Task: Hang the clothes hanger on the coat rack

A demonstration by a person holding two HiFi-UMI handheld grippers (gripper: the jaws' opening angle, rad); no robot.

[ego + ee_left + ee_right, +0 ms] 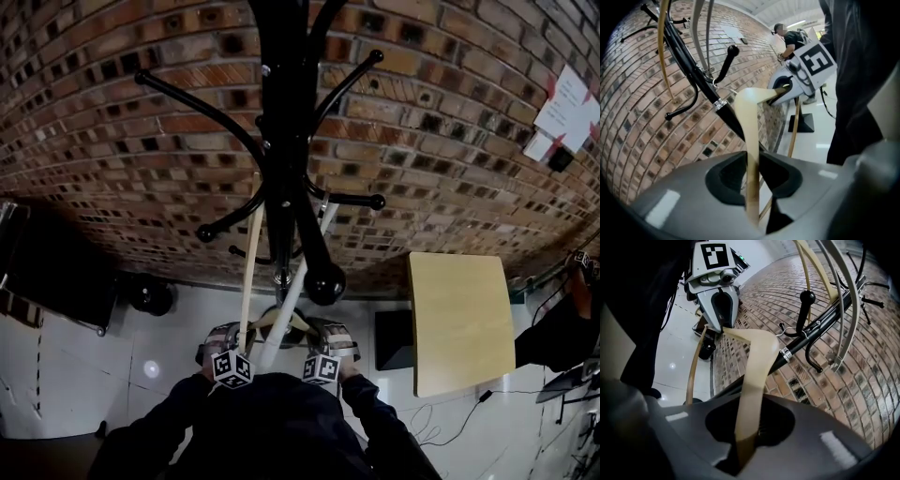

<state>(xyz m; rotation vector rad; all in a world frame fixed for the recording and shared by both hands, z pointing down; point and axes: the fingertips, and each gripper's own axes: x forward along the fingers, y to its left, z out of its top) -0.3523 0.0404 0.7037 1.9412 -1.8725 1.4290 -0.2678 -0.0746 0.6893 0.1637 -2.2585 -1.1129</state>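
Note:
A black coat rack [286,141] with curved hooks stands against the brick wall. I hold a pale wooden clothes hanger [277,321] low in front of its pole, one end in each gripper. My left gripper [230,342] is shut on one arm of the hanger [751,140]. My right gripper [328,340] is shut on the other arm of the hanger [752,380]. Each gripper view shows the other gripper clamped at the far end. Two other hangers hang on the rack: a wooden one [250,267] and a white one [292,300].
A pale wooden tabletop [459,319] stands to the right of the rack. A paper sheet [567,112] is taped on the brick wall [112,169]. Dark equipment [56,272] sits at the left, cables trail at the right, and a person [790,40] stands far off.

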